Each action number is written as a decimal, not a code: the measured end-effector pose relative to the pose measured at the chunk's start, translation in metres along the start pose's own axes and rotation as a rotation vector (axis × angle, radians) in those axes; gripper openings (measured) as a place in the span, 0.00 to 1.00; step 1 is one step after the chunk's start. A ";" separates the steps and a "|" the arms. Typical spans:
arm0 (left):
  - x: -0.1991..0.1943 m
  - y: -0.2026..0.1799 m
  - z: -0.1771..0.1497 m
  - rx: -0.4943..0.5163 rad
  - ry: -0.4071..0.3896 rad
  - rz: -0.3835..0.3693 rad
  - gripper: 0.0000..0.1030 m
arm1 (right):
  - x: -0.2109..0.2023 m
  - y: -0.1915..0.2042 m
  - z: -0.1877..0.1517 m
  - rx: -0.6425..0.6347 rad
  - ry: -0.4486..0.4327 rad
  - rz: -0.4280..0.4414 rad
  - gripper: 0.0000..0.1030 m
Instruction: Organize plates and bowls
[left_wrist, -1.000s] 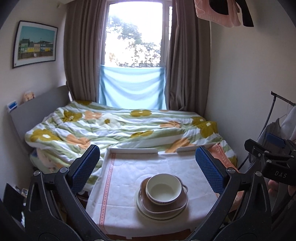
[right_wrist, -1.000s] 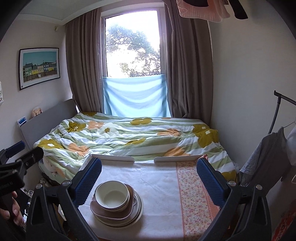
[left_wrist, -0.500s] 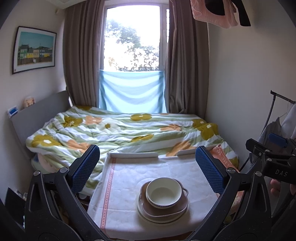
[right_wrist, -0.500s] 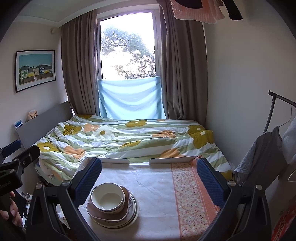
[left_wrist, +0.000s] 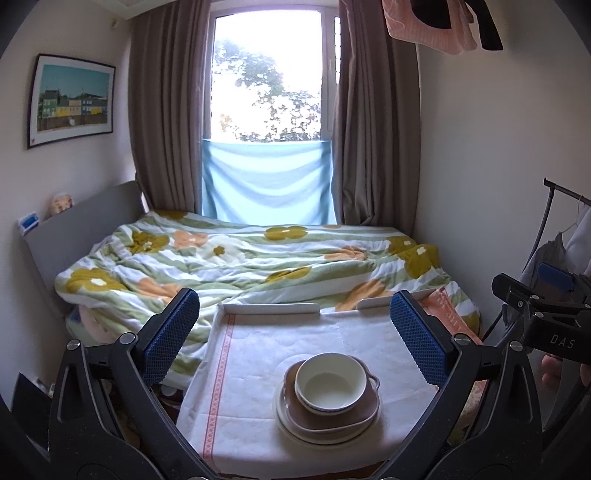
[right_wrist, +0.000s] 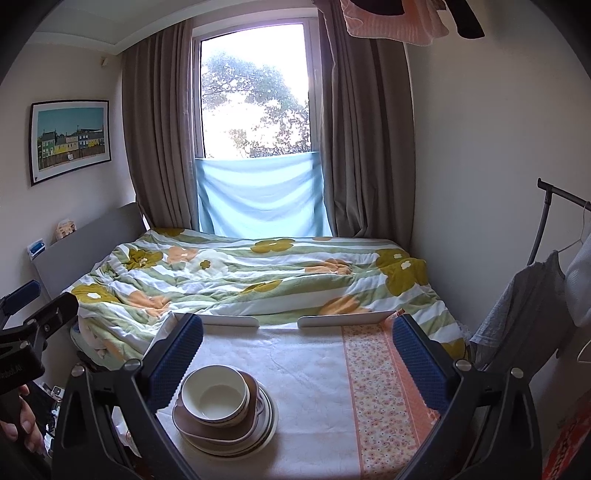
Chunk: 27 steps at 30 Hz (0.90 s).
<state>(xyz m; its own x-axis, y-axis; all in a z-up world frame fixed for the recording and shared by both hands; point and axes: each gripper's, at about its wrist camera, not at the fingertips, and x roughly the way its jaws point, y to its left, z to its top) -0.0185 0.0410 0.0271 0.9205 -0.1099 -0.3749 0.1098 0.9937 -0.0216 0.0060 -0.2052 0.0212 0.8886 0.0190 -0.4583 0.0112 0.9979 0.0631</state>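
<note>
A stack of dishes stands on a small table (left_wrist: 251, 354) (right_wrist: 314, 373) covered with a white cloth. On top is a white bowl (left_wrist: 330, 383) (right_wrist: 214, 395), inside a brown handled dish (left_wrist: 364, 410) (right_wrist: 221, 430), on pale plates (left_wrist: 295, 430) (right_wrist: 267, 424). My left gripper (left_wrist: 293, 339) is open above and in front of the stack, holding nothing. My right gripper (right_wrist: 295, 354) is open too, with the stack low and beside its left finger. In each wrist view, the other gripper shows at the frame's edge.
A bed with a flowered green and orange duvet (left_wrist: 258, 262) lies just beyond the table, under a curtained window (left_wrist: 266, 81). A clothes rack with hanging garments (right_wrist: 546, 295) stands at the right. A floral orange strip (right_wrist: 376, 391) runs down the cloth's right side.
Both grippers have tilted or drawn back slightly, so the table and dish stack sit lower in each view. The dishes have not moved. Both grippers stay open.
</note>
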 end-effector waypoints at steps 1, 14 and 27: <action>0.000 0.000 0.000 0.000 0.000 -0.001 1.00 | 0.000 0.000 0.000 0.001 -0.001 0.001 0.99; -0.001 0.001 0.001 0.002 -0.003 0.010 1.00 | 0.002 0.001 0.000 -0.002 0.001 -0.007 0.99; 0.002 0.006 0.003 -0.004 -0.023 0.028 1.00 | 0.003 0.003 0.000 -0.002 0.003 -0.013 0.99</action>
<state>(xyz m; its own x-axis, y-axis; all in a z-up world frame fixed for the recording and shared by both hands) -0.0146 0.0471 0.0289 0.9318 -0.0820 -0.3536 0.0820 0.9965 -0.0152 0.0086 -0.2027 0.0206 0.8868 0.0066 -0.4621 0.0215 0.9982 0.0554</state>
